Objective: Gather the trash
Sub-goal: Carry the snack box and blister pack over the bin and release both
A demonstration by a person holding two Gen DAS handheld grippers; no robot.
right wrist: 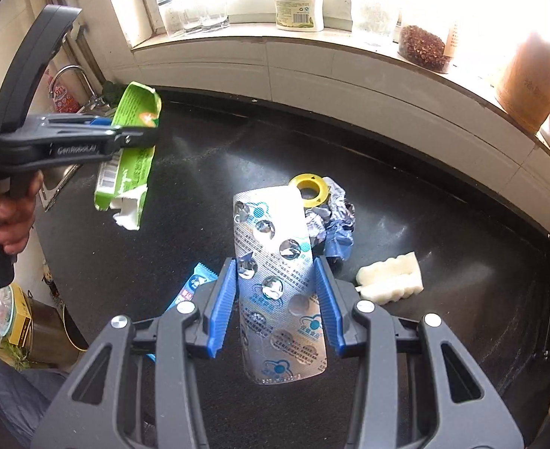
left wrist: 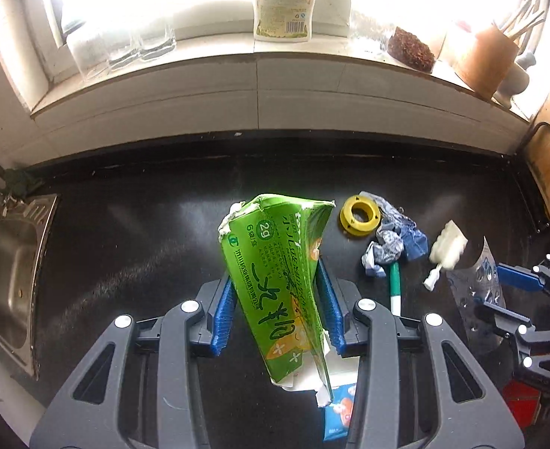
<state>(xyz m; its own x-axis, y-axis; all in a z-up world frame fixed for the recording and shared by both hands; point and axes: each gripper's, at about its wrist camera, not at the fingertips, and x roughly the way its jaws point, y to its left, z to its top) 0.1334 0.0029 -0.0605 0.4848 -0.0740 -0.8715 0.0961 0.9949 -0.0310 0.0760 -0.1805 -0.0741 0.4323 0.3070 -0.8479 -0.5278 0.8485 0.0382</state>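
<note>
My left gripper [left wrist: 277, 288] is shut on a crushed green carton [left wrist: 275, 262], held above the black counter [left wrist: 132, 247]. In the right wrist view the same left gripper [right wrist: 132, 133] hangs at the upper left with the green carton [right wrist: 134, 157], a hand on its handle. My right gripper [right wrist: 276, 275] is shut on a silver blister pack [right wrist: 278, 280] with punched-out pockets, also lifted off the counter. From the left wrist view, the right gripper [left wrist: 499, 295] and blister pack [left wrist: 477, 288] show at the right edge.
On the counter lie a yellow ring [left wrist: 359, 214], a crumpled blue-and-white wrapper [left wrist: 391, 243], a white foam brush [left wrist: 449, 241] and a blue sachet [right wrist: 196, 284]. A steel sink [left wrist: 9, 262] is at the left. A bottle [left wrist: 283, 7], jars and a wooden holder [left wrist: 488, 60] stand on the sill.
</note>
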